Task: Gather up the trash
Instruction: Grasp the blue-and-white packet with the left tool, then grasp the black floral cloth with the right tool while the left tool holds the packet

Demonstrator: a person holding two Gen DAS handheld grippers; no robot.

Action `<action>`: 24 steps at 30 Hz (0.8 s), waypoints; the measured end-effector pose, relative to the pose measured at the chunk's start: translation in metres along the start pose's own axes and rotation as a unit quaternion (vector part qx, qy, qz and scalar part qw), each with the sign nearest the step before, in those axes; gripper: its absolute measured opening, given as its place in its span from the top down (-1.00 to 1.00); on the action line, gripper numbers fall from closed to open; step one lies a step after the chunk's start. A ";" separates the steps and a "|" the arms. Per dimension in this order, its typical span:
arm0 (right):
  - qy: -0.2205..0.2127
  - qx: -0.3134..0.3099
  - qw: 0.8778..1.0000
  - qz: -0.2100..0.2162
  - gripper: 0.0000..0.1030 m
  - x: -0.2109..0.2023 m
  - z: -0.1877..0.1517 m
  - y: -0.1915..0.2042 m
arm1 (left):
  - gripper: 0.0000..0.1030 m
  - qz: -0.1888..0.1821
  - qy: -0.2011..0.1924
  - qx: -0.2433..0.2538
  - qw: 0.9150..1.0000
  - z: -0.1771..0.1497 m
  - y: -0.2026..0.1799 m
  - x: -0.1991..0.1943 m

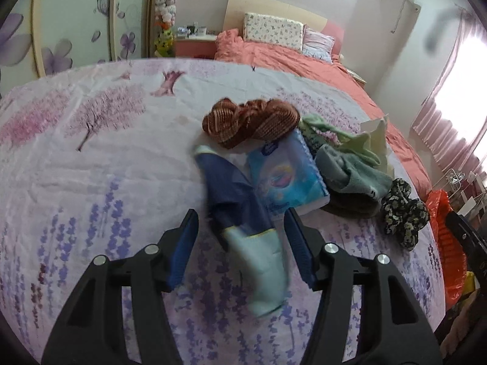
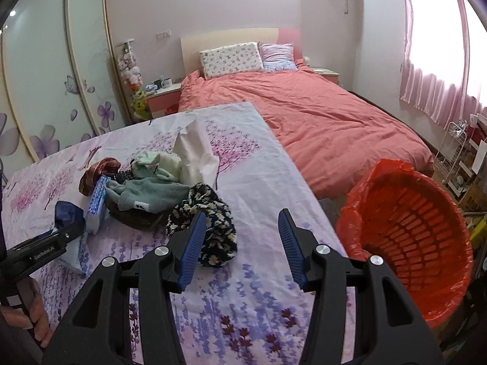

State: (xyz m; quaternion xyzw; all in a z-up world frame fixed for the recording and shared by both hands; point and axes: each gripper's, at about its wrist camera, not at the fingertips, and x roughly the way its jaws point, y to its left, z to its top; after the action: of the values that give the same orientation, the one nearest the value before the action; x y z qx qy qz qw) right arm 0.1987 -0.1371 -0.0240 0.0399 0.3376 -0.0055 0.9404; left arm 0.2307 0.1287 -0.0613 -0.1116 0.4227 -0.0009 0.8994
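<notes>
Left gripper [image 1: 240, 228]: jaws spread wide, hanging over the flowered sheet [image 1: 106, 167]; a dark blue wrapper [image 1: 234, 194] with a pale end lies between the fingers, touching neither as far as the blur allows.
Right gripper [image 2: 242, 237]: jaws spread, nothing between them, over the sheet's near right part, its left finger in front of the black floral cloth [image 2: 210, 225].
Bin [image 2: 408, 237]: a red slatted basket lined with a red plastic bag, standing just off the sheet's right edge; the part of its inside that shows holds nothing, though the bottom is partly hidden by the near rim.
Bin from the left wrist view: only a strip of the red liner [image 1: 447, 243] shows at the right edge.
Trash on the sheet: the blue wrapper, a blue tissue pack [image 1: 286, 176] just beside it, and a white paper bag [image 2: 194, 158] standing open behind the pile, its contents out of sight.
Cloth pile: a brown striped cloth [image 1: 252, 121] touching the tissue pack's far end, a grey-green sock [image 1: 353, 173] over a dark item, pale green cloth [image 2: 155, 161] behind, and the black floral cloth at the right end.
Beyond: a bed [image 2: 319, 121] with a coral quilt and two pillows.
Hand [image 2: 33, 319]: grips the left gripper's handle at the lower left of the right wrist view.
</notes>
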 end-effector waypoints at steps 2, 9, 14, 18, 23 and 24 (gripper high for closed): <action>0.004 0.001 1.000 0.003 0.02 0.005 -0.001 0.004 | 0.06 -0.009 0.013 -0.007 1.000 -0.001 0.002 0.008; 0.018 0.003 1.000 0.023 0.02 0.022 0.000 0.011 | 0.30 -0.001 0.003 0.010 1.000 0.004 0.005 0.005; 0.009 -0.005 1.000 0.026 -0.21 0.030 0.002 0.019 | 0.30 0.027 -0.018 0.027 0.999 0.013 0.017 -0.006; 0.010 -0.008 1.000 0.024 -0.23 0.041 0.005 0.025 | 0.30 0.045 -0.022 0.025 0.998 0.018 0.030 -0.007; 0.036 -0.020 0.999 0.014 -0.23 0.057 0.004 0.030 | 0.30 0.054 -0.013 0.017 0.998 0.017 0.041 -0.001; 0.040 -0.020 0.999 0.014 -0.23 0.058 0.004 0.030 | 0.29 0.054 -0.010 0.017 0.998 0.017 0.041 0.000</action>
State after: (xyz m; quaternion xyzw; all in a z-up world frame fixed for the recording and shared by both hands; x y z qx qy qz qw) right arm 0.2473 -0.1065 -0.0560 0.0265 0.3743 0.0162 0.9268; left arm 0.2398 0.1725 -0.0595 -0.0739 0.4188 0.0414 0.9041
